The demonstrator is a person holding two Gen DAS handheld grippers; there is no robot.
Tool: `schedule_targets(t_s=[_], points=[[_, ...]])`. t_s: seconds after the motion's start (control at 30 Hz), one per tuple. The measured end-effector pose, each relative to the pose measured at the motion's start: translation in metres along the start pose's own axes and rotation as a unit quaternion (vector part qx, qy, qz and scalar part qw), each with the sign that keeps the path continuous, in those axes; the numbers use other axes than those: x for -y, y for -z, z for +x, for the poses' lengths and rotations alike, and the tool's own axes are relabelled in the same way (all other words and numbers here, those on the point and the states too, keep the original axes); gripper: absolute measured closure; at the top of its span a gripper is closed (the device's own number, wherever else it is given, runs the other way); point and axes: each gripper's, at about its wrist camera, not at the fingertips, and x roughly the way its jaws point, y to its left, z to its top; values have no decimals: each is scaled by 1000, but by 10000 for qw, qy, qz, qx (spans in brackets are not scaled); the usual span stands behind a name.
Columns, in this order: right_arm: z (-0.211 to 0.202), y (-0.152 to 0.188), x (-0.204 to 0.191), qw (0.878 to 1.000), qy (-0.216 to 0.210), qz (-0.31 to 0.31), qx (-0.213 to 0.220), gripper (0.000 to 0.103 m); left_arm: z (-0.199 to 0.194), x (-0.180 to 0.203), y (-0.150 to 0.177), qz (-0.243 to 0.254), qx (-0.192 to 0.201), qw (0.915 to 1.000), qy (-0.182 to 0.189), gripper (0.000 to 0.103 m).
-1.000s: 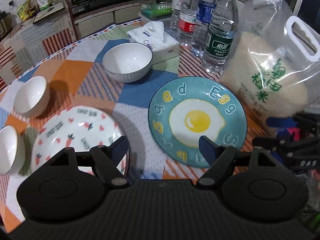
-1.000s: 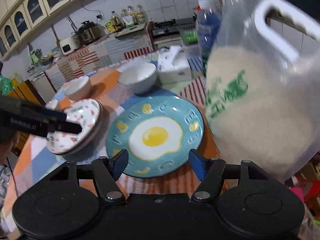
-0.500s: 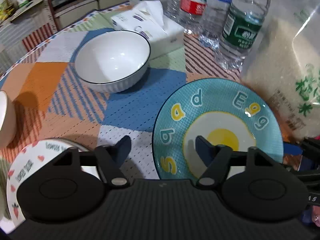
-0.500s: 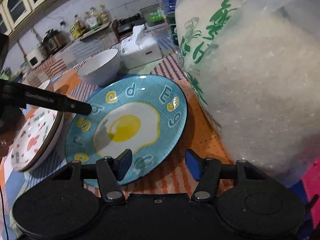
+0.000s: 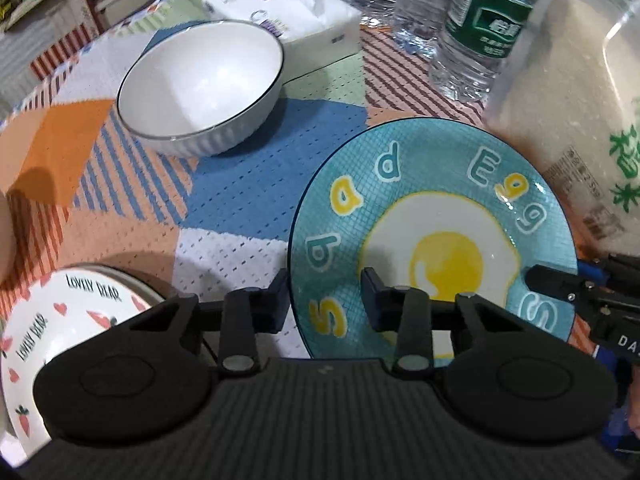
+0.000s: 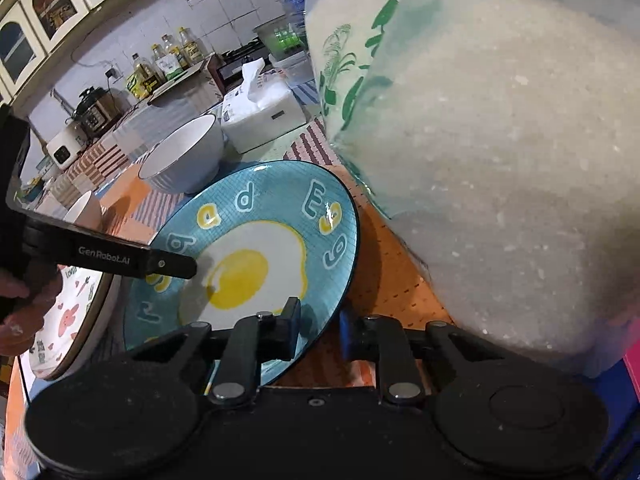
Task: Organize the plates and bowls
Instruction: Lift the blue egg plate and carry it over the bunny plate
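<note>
A blue plate with a fried-egg picture [image 5: 432, 216] lies on the patterned tablecloth; it also shows in the right wrist view [image 6: 256, 248]. My left gripper [image 5: 325, 300] straddles the plate's left rim, jaws narrowed but apart. My right gripper [image 6: 319, 330] straddles its right rim, jaws narrowed but apart. A white bowl [image 5: 202, 84] stands behind the plate on the left. A white plate with hearts and carrots [image 5: 60, 344] lies at the left; it also shows in the right wrist view [image 6: 68, 320].
A large bag of rice [image 6: 500, 152] stands tight against the blue plate's right side. Water bottles [image 5: 480, 20] and a tissue box [image 5: 296, 20] stand behind. Another small bowl [image 6: 86, 210] sits further left.
Both grippers have moved in onto the blue plate's opposite rims and their jaws have narrowed. The plate seems to be where it was.
</note>
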Motion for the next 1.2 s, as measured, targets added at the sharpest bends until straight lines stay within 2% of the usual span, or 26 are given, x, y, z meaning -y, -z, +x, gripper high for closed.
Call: schedule_targets(t_s=[0.2, 0.3, 0.43, 0.6, 0.93, 1.2], points=[[2, -2, 5, 9999, -112, -89, -2, 81, -1, -7, 3, -334, 57, 9994, 100, 74], [1, -10, 5, 9994, -136, -89, -302, 83, -5, -14, 7, -668, -2, 9976, 200, 75], [-5, -18, 3, 9974, -320, -229, -599, 83, -22, -10, 16, -525, 157, 9984, 123, 75], [-28, -23, -10, 9963, -395, -496, -579, 83, -50, -14, 25, -685, 248, 9970, 250, 75], [-77, -40, -45, 9901, -649, -1106, -571, 83, -112, -20, 49, -932, 373, 9947, 236, 75], [-100, -44, -89, 9822, -940, -1562, -447, 83, -164, -43, 81, -1371, 723, 9878, -110, 75]])
